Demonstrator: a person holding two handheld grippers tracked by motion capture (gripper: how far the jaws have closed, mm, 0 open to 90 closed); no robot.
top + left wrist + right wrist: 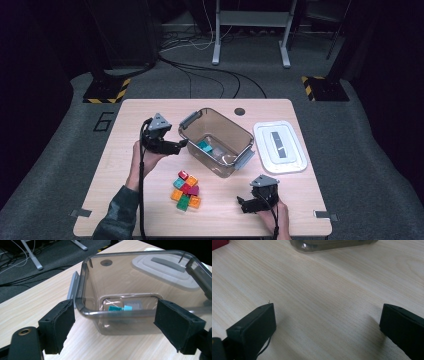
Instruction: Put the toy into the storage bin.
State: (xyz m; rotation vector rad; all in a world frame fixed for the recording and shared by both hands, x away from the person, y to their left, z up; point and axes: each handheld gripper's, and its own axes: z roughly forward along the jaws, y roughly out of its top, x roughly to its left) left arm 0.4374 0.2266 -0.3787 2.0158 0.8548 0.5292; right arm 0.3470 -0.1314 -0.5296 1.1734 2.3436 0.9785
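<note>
Left tongs [180,145] open, empty, at bin [239,131] rim; block pile [186,190] lies back toward person, nearer left tongs. Right tongs [243,204] open, empty on counter [130,120].

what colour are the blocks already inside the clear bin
Teal blocks in the bin, clearest in the left gripper view.

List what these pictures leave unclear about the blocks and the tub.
- Teal blocks in the tub: high view, too small to count; left gripper view, blurred by the tinted wall.
- Block pile: high view, too small for an exact count.
- Red piece: right gripper view, cut off by the edge.
</note>
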